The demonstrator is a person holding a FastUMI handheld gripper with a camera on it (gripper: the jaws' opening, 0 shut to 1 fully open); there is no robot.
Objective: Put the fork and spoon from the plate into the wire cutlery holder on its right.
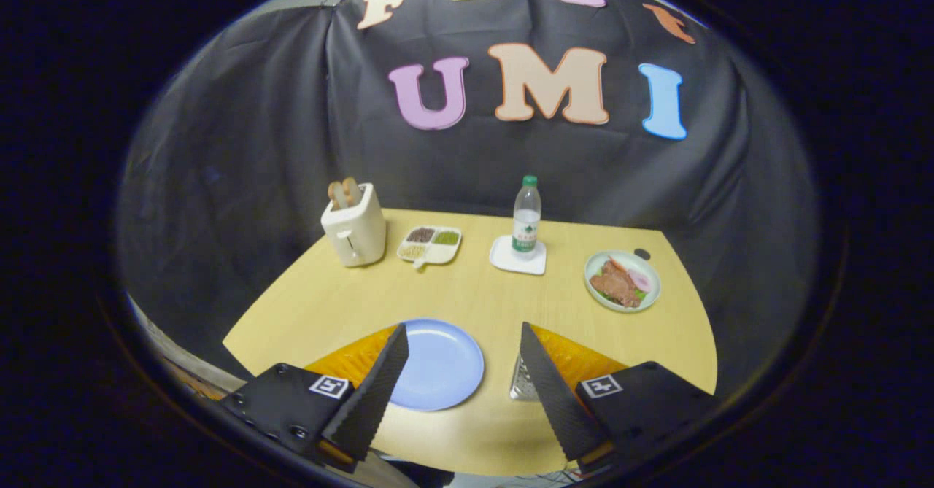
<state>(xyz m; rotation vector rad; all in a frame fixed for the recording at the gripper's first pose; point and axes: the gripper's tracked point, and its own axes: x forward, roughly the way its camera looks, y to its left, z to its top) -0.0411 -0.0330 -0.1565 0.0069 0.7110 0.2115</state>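
Note:
A round blue plate (441, 364) lies on an orange mat (354, 360) near the table's front edge, and the part of it that shows is bare. My gripper (462, 325) hovers above it, open, with the plate seen between the two fingers and nothing held. Just right of the plate, a silvery wire cutlery holder (522, 386) peeks out from behind the right finger (554, 393), which hides most of it. I cannot tell what is in the holder.
At the back of the light wooden table (474, 298) stand a cream toaster (355, 229) with toast, a divided snack tray (429, 244), and a water bottle (526, 218) on a white coaster. A plate of meat (622, 280) sits at the right.

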